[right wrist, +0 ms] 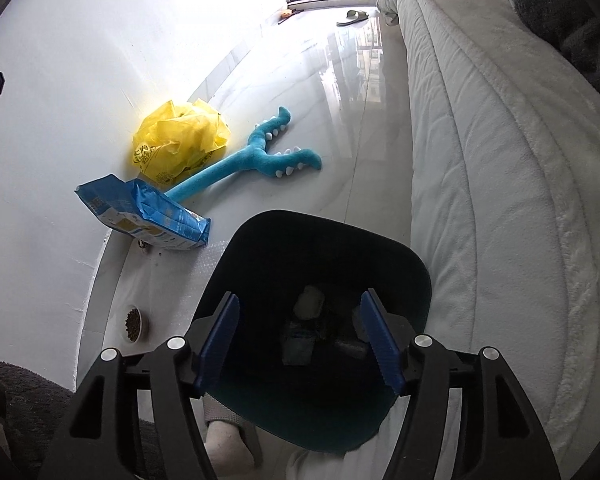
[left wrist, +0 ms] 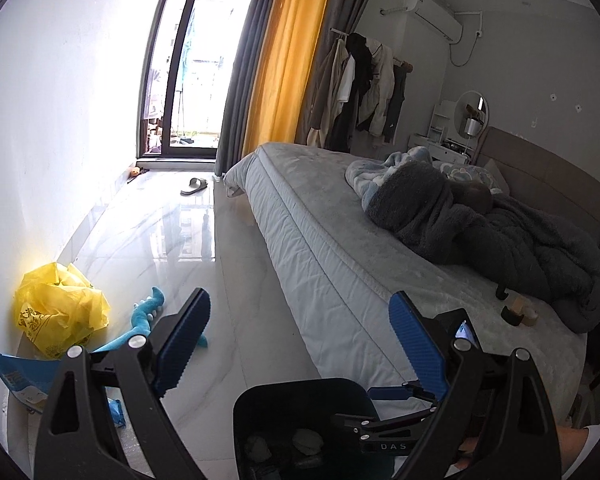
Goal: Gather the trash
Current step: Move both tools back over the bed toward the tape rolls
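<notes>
A dark bin (right wrist: 300, 216) stands on the floor beside the bed, with several crumpled trash pieces (right wrist: 309, 300) at its bottom. My right gripper (right wrist: 300, 336) hangs over the bin's mouth, open, with nothing between its blue pads. In the left wrist view the same bin (left wrist: 300, 384) is at the bottom. My left gripper (left wrist: 300, 328) is open and empty above the floor. By the wall lie a crumpled yellow plastic bag (right wrist: 180, 140) (left wrist: 56, 312) and a blue package (right wrist: 148, 216) (left wrist: 16, 380).
A blue plush toy (right wrist: 256, 156) lies on the shiny tile floor next to the bag. A small bowl of pellets (right wrist: 134, 324) sits by the wall. The bed (right wrist: 480, 160) runs along the right, and a slipper (left wrist: 194, 187) lies near the glass door. A socked foot (right wrist: 224, 440) is below the bin.
</notes>
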Demonstrator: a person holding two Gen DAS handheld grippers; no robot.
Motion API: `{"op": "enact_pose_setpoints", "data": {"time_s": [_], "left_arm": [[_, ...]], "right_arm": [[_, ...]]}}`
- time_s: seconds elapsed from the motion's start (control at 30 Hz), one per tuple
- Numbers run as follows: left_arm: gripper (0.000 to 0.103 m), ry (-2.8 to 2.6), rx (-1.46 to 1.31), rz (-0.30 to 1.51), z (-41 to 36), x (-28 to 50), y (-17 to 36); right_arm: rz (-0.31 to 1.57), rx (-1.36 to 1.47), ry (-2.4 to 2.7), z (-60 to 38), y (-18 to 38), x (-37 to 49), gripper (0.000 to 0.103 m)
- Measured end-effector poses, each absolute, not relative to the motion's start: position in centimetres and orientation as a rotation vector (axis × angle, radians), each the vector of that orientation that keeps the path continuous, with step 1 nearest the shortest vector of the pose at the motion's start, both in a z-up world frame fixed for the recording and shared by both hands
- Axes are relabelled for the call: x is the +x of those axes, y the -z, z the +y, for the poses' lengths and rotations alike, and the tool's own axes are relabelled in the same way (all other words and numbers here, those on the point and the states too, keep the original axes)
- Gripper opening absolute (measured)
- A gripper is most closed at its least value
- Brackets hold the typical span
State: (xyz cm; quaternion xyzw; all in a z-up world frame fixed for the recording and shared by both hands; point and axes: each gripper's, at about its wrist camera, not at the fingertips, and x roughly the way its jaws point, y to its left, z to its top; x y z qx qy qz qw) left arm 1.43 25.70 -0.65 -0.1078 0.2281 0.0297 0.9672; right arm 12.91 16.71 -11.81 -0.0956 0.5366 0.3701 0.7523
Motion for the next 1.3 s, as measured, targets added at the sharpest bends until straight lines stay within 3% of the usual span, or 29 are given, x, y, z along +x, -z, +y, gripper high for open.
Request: {"op": "enact_pose_setpoints", "data": {"time_s": [0.47,1.3], "left_arm": [[0.093,-0.038,-0.209,0.44,22.1,2.4,-0.6],[0.096,0.188,-0.144,0.542,10.9,6.9,0.7]], "right_arm": [[0.986,-0.096,-0.815,11.2,6.0,13.5,0.072],[0.894,-0.07,-0.671,-0.9,2.4,16.4,0.073]]}}
